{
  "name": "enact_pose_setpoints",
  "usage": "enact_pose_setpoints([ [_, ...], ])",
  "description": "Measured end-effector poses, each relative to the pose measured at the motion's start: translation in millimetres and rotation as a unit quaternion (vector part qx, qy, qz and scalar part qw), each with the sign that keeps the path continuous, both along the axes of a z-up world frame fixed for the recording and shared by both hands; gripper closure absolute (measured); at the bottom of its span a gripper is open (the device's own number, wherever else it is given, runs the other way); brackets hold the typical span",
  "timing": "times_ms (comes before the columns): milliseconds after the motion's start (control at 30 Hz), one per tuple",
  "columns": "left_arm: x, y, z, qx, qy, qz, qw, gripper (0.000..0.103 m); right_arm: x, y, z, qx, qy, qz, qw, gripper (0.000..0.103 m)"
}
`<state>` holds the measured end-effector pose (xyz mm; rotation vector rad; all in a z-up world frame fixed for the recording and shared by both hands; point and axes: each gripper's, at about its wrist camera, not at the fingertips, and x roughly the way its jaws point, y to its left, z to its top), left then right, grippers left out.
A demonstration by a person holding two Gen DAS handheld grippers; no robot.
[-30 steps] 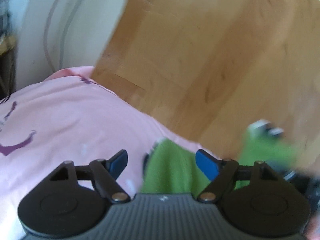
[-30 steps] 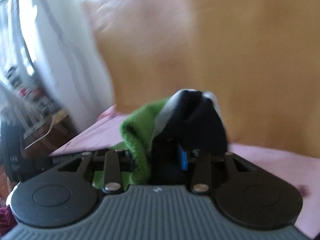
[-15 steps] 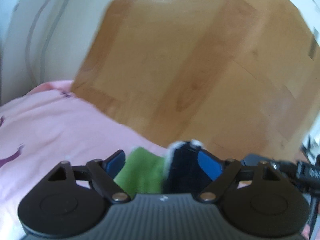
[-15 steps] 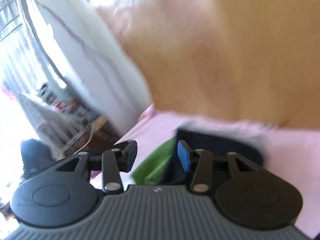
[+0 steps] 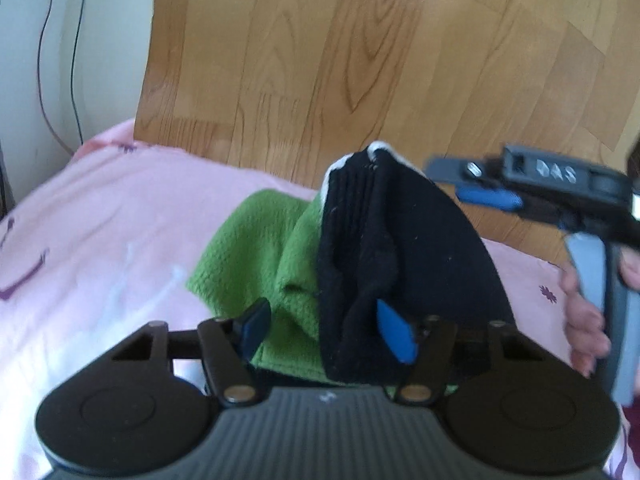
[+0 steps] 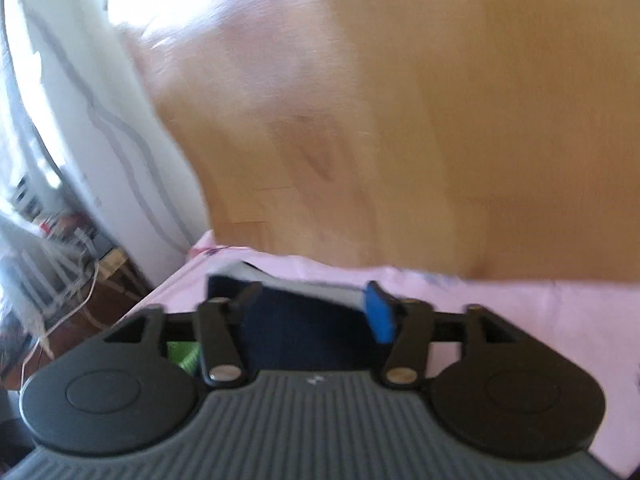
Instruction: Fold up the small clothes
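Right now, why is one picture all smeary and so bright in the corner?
Right wrist view: motion blur smears the wooden headboard, and glare whitens its upper left; the black garment looks soft. Left wrist view: sharper, wood grain shows on the headboard, though the right gripper at the edge is blurred, and the fisheye lens bends the edges.

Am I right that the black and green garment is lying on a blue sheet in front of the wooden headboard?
Not quite: the sheet is pink, not blue, as the left wrist view shows. The black and green garment does sit on it before the wooden headboard.
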<state>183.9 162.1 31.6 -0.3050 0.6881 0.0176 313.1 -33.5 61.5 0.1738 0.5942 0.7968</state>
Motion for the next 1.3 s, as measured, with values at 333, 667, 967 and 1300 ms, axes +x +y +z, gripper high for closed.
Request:
enact_pose_setpoints([
  [333,-23,7,20,-0.031,-0.050,-0.021,0.9980,0.086,-17,48,4,-0.107,-0.071,0.050,0.990,0.085],
  [667,-29,57,12,-0.060,-0.025,0.041,0.9970,0.084,-21,114,15,-0.120,-0.092,0.077,0.985,0.083],
  [967,-17,60,-4,-0.040,0.008,0.080,0.9959,0.062,-2,124,-38,-0.127,-0.055,0.075,0.988,0.078],
  [1300,-12,64,-5,-0.039,0.011,0.081,0.9959,0.061,-24,102,-1,-0.079,-0.078,0.053,0.992,0.053],
])
